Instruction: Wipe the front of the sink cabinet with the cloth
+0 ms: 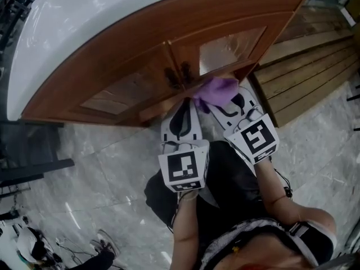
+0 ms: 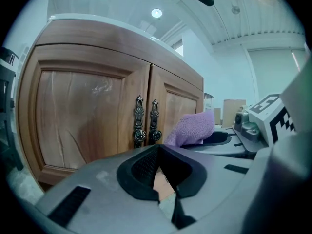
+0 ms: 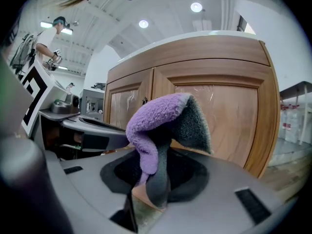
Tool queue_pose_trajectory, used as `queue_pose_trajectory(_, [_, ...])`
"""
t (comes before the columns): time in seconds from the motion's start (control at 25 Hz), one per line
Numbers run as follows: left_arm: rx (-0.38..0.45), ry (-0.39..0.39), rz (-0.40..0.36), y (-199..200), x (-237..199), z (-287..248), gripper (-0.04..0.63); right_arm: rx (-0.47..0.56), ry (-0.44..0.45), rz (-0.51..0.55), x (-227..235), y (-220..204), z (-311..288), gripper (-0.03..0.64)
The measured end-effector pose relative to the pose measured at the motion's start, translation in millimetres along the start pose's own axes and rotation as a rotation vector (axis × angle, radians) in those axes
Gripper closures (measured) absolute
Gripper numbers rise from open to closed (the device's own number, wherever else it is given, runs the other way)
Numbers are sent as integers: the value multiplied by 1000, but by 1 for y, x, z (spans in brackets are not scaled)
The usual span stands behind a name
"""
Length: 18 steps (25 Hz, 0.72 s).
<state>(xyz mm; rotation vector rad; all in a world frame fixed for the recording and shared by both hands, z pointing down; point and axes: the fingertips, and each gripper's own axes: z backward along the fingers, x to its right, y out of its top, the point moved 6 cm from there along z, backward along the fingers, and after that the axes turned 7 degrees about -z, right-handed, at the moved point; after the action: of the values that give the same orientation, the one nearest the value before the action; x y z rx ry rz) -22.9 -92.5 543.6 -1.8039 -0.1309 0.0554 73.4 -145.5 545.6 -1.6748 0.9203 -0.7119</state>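
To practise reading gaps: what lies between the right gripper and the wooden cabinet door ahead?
The fluffy purple cloth, pinched in the right gripper's jaws, stands before the brown wooden cabinet door; the right gripper view shows it.

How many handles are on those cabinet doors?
2. The left door handle and the right door handle hang side by side at the middle of the cabinet front. No others show in any view.
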Motion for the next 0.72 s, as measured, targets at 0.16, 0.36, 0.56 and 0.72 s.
queue_pose_trajectory(0.16, [5,11,36,0,-9,-2,595,48,-15,-47,-5,4,-3,439])
queue_pose_trajectory(0.36, [-13,4,97,-10,-23,-8,595,46,-82,-69,-6,10,-14,439])
queue_pose_trajectory(0.56, [-8,30,82,3,-26,6,595,-36,-157,-88,-5,20,-13,439])
queue_pose_trajectory(0.72, [-10,6,30,14,-30,13,595,-104,-163,-87,-12,22,-9,439])
